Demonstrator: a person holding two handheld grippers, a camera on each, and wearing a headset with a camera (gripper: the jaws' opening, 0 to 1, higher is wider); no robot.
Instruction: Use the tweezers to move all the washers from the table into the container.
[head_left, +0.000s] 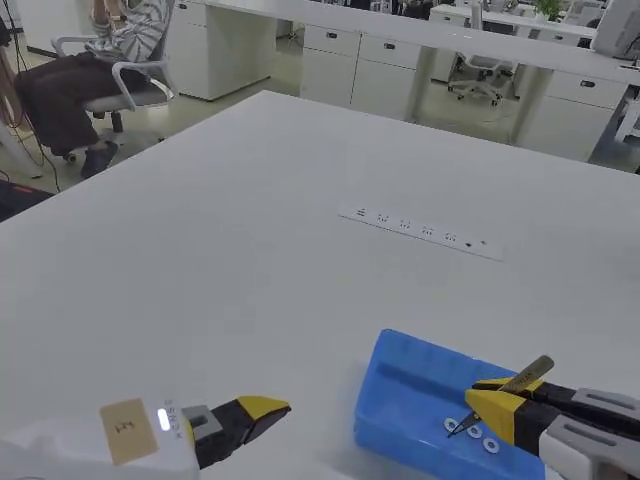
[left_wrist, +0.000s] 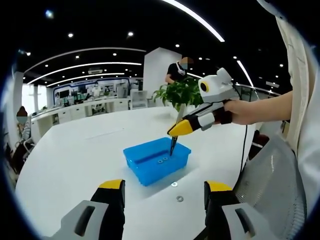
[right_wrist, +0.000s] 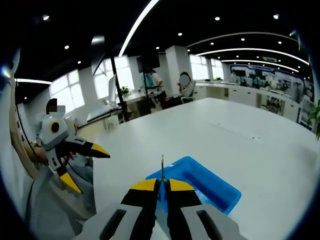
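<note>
The blue container (head_left: 392, 425) stands at the near right of the white table (head_left: 250, 250). My right gripper (head_left: 488, 403) hangs over it, shut on the tweezers (head_left: 527, 378), whose tips point down into the container beside three washers (head_left: 475, 433) lying on its floor. In the left gripper view the container (left_wrist: 155, 172) is ahead, and two washers (left_wrist: 174, 184) lie on the table just in front of it. My left gripper (left_wrist: 165, 189) is open and holds nothing, low over the table left of the container. The right gripper view shows the tweezers (right_wrist: 161, 167) between its shut jaws above the container (right_wrist: 222, 189).
A socket strip (head_left: 420, 230) is set into the table beyond the container. A person sits in a chair (head_left: 110, 70) at the far left. White desks line the back. A potted plant (left_wrist: 182, 92) stands behind the table.
</note>
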